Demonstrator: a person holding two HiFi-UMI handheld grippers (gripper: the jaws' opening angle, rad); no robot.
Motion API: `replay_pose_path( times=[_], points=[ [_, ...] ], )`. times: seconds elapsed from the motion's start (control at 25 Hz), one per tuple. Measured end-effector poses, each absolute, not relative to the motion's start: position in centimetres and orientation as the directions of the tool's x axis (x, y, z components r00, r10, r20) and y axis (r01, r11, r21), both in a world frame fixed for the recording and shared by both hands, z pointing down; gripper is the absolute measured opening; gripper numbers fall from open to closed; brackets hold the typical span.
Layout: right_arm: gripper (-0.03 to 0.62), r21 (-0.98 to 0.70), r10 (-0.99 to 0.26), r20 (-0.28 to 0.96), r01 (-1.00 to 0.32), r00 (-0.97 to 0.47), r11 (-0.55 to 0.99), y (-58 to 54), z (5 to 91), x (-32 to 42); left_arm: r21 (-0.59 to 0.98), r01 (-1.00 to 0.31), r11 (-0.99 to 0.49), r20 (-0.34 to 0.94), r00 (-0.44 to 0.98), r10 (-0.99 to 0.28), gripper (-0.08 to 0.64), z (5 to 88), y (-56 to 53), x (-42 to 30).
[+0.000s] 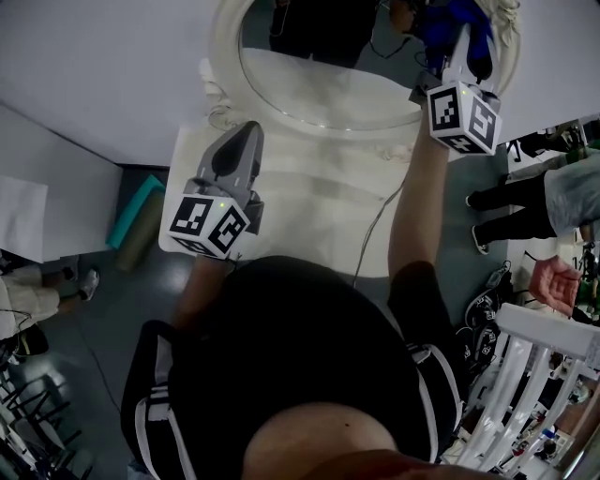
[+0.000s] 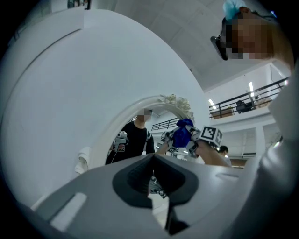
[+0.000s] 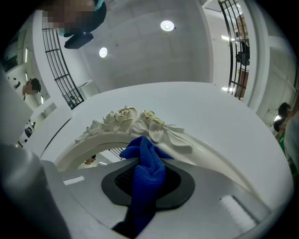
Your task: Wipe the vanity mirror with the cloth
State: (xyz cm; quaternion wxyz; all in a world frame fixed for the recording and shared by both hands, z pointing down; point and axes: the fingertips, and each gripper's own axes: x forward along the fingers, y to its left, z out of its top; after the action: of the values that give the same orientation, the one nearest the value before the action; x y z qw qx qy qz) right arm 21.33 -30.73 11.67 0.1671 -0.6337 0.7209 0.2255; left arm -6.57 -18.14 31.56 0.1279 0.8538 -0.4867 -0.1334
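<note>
In the head view, a teal roll (image 1: 138,221) is lying on the grey floor at the far left, beside the white vanity table (image 1: 309,211). Next to the right, the left gripper (image 1: 247,141) is hovering over the table's left part and pointing at the lower left of the mirror frame (image 1: 225,56). In its own view the left gripper (image 2: 153,164) is showing its fingers closed together, with nothing between them. Beyond them the vanity mirror (image 2: 139,140) is reflecting a person in a black top.

The oval vanity mirror (image 1: 319,84) is standing at the back of the table. A thin cable (image 1: 373,230) is trailing across the tabletop below it.

Further right, the right gripper (image 1: 461,54) is reaching up on an outstretched arm to the mirror's upper right. Its fingers are clamping the blue cloth (image 1: 450,23). In the right gripper view, the right gripper (image 3: 147,173) is gripping the blue cloth (image 3: 149,161) as a bunched strip. The top of the strip is sitting just under the carved roses (image 3: 131,119) on the frame's crest (whether it is touching the glass cannot be told). The left gripper view is catching that same blue cloth (image 2: 182,133) at the mirror's right edge.

At the lower right of the head view a white chair (image 1: 530,375) is standing close to the person.
</note>
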Motion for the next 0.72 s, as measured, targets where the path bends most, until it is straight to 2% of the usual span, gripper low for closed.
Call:
replay_pose_path(
  times=[0.4, 0.56, 0.72],
  points=[
    [0.051, 0.256, -0.837, -0.5, -0.961, -0.223, 0.103, -31.2, 9.5, 17.3, 0.359, -0.798, -0.485, -0.103, 0.482, -0.87, 0.011, 31.9, -18.4, -7.1],
    [0.051, 0.386, -0.827, -0.495, -0.92, -0.266, 0.065, -31.5, 9.0, 14.5, 0.367, -0.8, -0.474, -0.093, 0.475, -0.875, 0.011, 32.4, -18.4, -7.3],
    [0.051, 0.583, -0.814, -0.459, -0.812, -0.356, 0.027, -31.8, 10.2, 9.9, 0.378, -0.802, -0.462, -0.087, 0.466, -0.881, 0.011, 32.8, -18.3, -7.9]
  ],
)
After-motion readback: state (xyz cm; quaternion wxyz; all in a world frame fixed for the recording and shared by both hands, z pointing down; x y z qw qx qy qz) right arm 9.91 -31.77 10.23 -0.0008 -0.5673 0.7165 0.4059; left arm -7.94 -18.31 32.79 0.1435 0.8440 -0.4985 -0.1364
